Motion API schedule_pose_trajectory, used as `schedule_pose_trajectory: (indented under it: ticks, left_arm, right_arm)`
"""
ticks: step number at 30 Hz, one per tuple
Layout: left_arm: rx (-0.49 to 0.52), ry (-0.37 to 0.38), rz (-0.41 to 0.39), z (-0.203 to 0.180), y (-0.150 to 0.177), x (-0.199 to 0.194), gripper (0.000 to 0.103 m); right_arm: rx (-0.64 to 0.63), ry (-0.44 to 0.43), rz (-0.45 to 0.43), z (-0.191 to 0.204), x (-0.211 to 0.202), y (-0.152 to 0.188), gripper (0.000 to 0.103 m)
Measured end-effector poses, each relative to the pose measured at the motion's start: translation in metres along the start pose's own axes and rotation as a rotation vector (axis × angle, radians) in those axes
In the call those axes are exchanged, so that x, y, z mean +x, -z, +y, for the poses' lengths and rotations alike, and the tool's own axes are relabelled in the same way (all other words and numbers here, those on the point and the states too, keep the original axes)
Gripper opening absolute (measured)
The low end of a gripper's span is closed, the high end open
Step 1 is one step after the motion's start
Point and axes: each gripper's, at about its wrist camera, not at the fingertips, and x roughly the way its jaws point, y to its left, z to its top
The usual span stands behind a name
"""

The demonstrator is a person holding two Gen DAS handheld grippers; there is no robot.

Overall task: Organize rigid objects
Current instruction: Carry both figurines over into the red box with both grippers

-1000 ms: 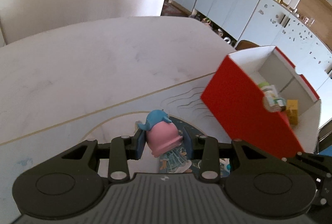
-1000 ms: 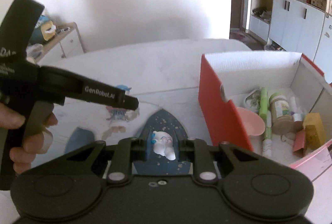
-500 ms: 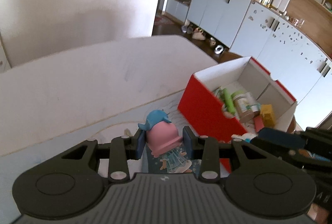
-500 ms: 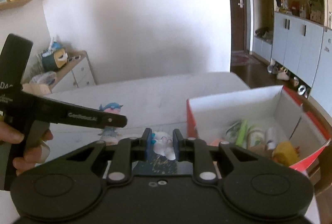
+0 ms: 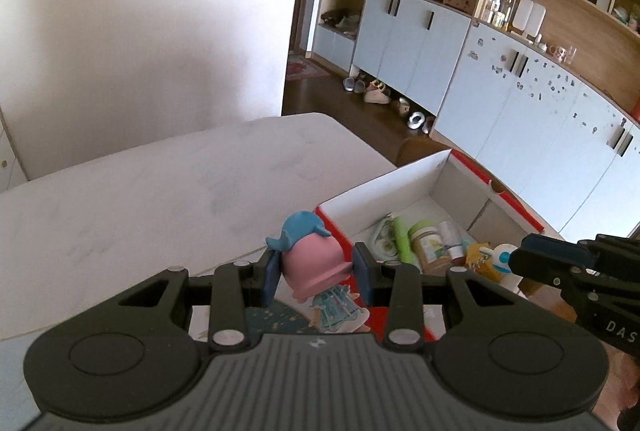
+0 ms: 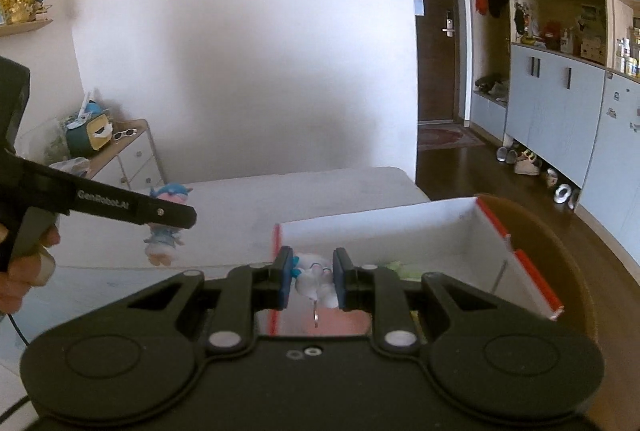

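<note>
Two claws each grip a toy: the left claw [image 5: 316, 273] clamps a pink-haired figurine [image 5: 314, 265] above the surface [image 5: 160, 199], the right claw [image 6: 310, 281] clamps a small white figurine [image 6: 314, 277] over the red box [image 6: 536, 281].

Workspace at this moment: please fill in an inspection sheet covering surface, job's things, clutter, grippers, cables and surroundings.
Surface: white table, bare at the far end.
Job's things: pink-haired figurine and small white figurine, both held in the air; red box open, white inside.
Clutter: green tube, jar and other small items in the box.
Grippers: left gripper shut on the pink-haired figurine; right gripper shut on the small white figurine, over the box.
Cables: thin dark cable below the hand.
Surroundings: blue cabinets, shoes, door.
</note>
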Motion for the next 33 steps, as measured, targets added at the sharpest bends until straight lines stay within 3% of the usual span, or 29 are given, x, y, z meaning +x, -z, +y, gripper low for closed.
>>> schedule_pose_trajectory:
  ticks: [17, 24, 33]
  left_arm:
    - [0.049, 0.014, 0.084, -0.102, -0.017, 0.069, 0.037]
    - [0.073, -0.042, 0.154, -0.122, -0.017, 0.118, 0.037]
    - [0.085, -0.133, 0.255, -0.122, -0.003, 0.173, 0.037]
  right_arm:
    - [0.021, -0.002, 0.051, -0.088, 0.009, 0.012, 0.020]
    - [-0.012, -0.054, 0.112, -0.093, 0.032, 0.018, 0.020]
    - [-0.118, -0.138, 0.194, -0.075, 0.074, 0.028, 0.020]
